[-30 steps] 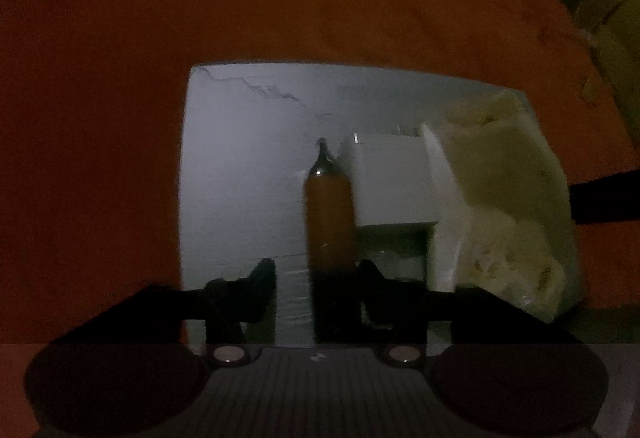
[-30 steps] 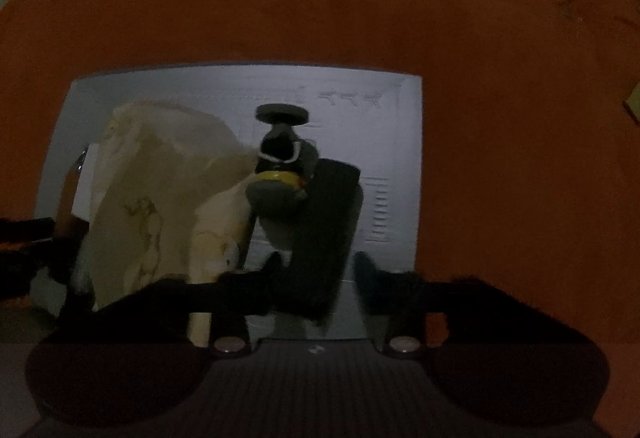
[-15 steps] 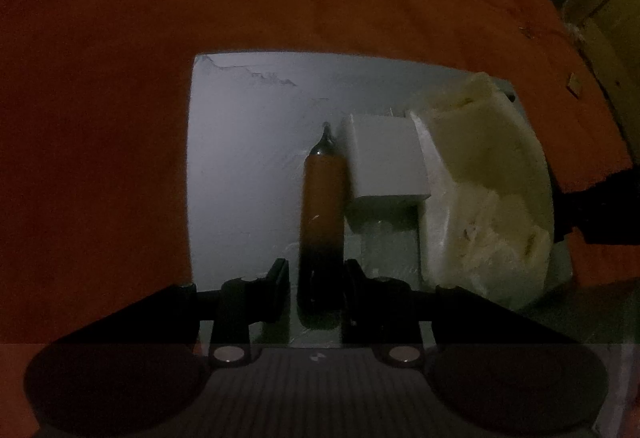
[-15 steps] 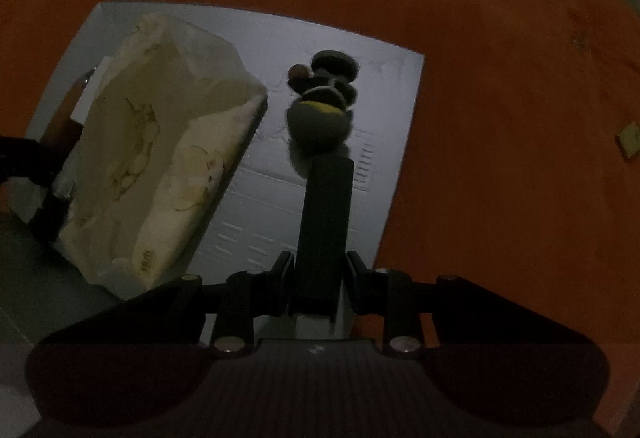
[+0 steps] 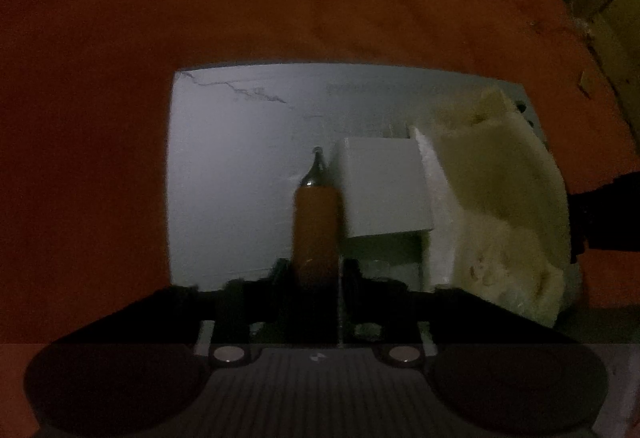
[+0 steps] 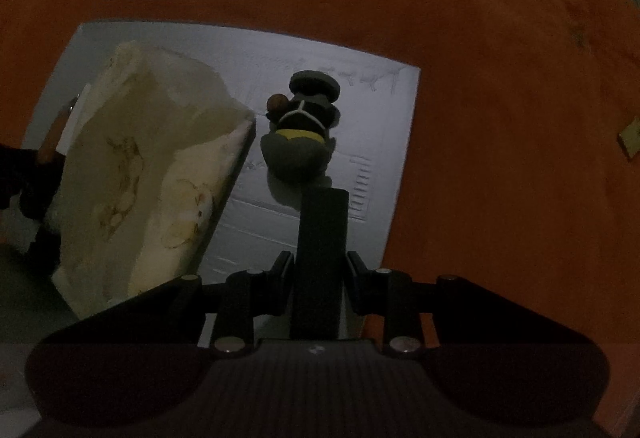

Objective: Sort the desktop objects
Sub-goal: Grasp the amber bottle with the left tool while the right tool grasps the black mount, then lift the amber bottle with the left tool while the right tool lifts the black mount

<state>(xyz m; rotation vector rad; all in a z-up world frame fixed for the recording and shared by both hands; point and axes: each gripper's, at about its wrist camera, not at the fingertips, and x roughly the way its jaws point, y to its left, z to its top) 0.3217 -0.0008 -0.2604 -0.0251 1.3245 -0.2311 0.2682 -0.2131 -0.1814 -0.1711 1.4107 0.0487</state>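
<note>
The left gripper [image 5: 316, 274] has narrowed around the orange pen [image 5: 316, 222] and its jaws are closing on the barrel, over the white sheet [image 5: 240, 166]. The right gripper [image 6: 319, 274] clamps a black bar [image 6: 322, 238], just short of the dark figurine [image 6: 300, 134] on that sheet.

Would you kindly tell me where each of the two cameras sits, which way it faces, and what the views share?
Left wrist: sits on the left gripper, facing steeply down at the white board; its jaws are closing on the orange pen beside a white box.
Right wrist: sits on the right gripper, facing straight down; its jaws are shut on a black bar near a toy figure.
Shared: the board, the cream bag, the orange cloth.
</note>
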